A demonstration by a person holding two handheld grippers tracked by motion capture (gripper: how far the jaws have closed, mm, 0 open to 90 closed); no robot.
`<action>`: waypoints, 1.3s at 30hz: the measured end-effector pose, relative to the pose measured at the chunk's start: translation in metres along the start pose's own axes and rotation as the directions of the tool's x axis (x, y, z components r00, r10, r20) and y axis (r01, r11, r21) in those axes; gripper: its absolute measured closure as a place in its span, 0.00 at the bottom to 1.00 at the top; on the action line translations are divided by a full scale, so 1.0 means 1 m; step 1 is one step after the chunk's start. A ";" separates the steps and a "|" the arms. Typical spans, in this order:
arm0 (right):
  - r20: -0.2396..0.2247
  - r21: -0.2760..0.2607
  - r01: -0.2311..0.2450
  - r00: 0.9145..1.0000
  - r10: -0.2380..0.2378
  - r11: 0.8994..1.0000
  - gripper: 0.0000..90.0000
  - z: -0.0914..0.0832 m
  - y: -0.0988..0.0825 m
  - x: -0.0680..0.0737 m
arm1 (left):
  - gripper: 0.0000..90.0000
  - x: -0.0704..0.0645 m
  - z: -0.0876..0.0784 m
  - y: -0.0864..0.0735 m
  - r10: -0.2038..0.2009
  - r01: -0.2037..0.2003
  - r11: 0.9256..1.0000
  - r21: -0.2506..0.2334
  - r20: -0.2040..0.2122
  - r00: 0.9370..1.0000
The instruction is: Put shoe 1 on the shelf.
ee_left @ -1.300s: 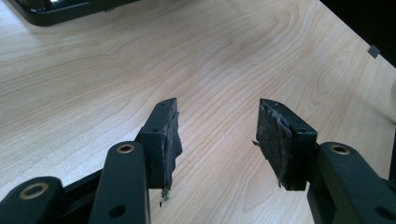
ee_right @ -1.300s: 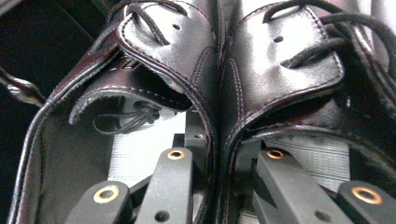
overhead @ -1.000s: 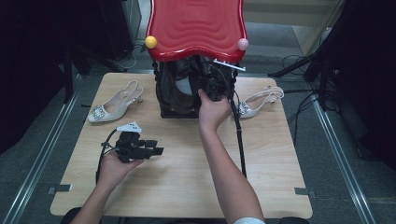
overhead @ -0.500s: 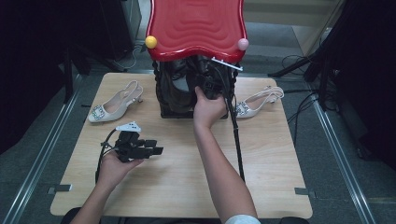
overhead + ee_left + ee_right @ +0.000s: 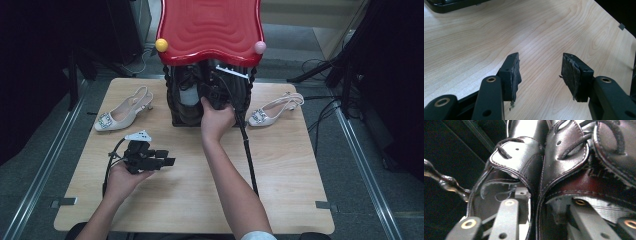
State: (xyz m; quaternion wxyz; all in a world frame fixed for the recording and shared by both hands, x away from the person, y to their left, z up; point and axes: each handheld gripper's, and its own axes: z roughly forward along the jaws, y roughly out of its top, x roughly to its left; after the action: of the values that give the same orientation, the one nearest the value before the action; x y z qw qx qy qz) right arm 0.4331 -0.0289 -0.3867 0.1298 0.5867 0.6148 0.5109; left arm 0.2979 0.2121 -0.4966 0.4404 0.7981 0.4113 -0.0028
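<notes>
Two pale heeled shoes: one lies at the table's (image 5: 290, 165) left (image 5: 120, 112), one at its right (image 5: 272, 110), both well clear of my grippers and untouched.
Left gripper (image 5: 167, 157): it rests in my hand on the near left of the table, jaws wide with only bare wood between them (image 5: 540, 72). I judge it parked to keep out of the way.
Black leather shoes (image 5: 187, 97): the pair stands side by side in the red-topped rack (image 5: 210, 30) at the far middle.
Right gripper (image 5: 215, 92): it is pushed into the rack with one jaw down inside each shoe, straddling their two adjoining walls (image 5: 540, 197). That hold would carry both as a pair.
Right jaw state: they have just been opening, walls between them. The left pad (image 5: 522, 195) looks just off the leather, so I judge the pair set down and let go.
</notes>
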 end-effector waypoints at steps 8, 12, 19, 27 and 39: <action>-0.023 0.007 0.007 1.000 -0.007 1.000 0.72 -0.003 -0.001 -0.001 | 0.54 0.000 0.001 0.000 0.000 0.000 1.000 -0.001 0.000 1.000; -0.071 0.003 0.011 0.997 -0.011 1.000 0.69 -0.005 -0.002 -0.007 | 0.54 0.000 0.001 0.000 0.001 -0.001 1.000 -0.001 -0.005 1.000; -0.103 -0.011 0.058 0.993 -0.058 0.998 0.68 -0.018 -0.005 -0.010 | 0.54 0.000 0.001 0.000 0.000 0.000 1.000 0.001 -0.008 1.000; -0.185 0.008 0.117 0.976 -0.114 0.993 0.66 -0.041 -0.004 -0.018 | 0.54 0.000 0.000 0.000 -0.001 0.001 1.000 0.001 -0.014 1.000; -0.279 0.032 0.229 0.937 -0.212 0.973 0.64 -0.089 -0.007 -0.048 | 0.54 0.000 0.001 0.003 0.009 -0.009 1.000 0.015 -0.026 1.000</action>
State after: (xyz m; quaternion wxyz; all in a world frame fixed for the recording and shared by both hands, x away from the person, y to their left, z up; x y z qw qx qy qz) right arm 0.3745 -0.1111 -0.3740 0.0815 0.4417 0.7046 0.5493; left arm 0.3002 0.2102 -0.4951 0.4291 0.8031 0.4134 0.0063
